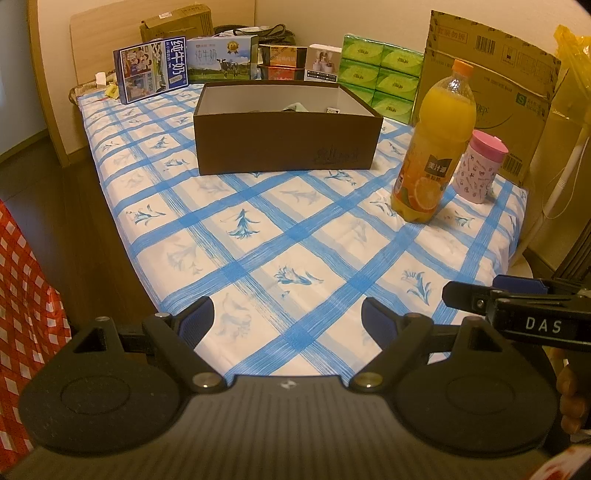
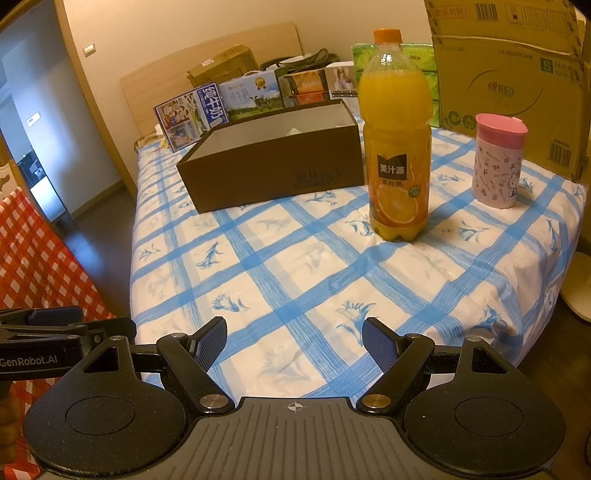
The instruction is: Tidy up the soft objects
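Brown box point(image 1: 284, 147) sits open-topped far back on the blue-check bed cover point(image 1: 258, 236), w/ small bits inside, too hidden to tell. Juice bottle point(image 1: 436, 147) & pink cup point(image 1: 480, 170) stand beside it. Left gripper point(image 1: 287, 321) & right gripper point(image 2: 293, 343) both gape wide, nothing between them.

a bed point(image 2: 332, 295) with a white sheet crossed by blue checks fills the room's middle, its pale wooden headboard point(image 2: 221, 55) against a cream wall point(image 2: 166, 22). dark wood floor point(image 1: 55, 206) runs alongside. warm yellowish light; a doorway point(image 2: 37, 129) at left opens onto a bluish room.
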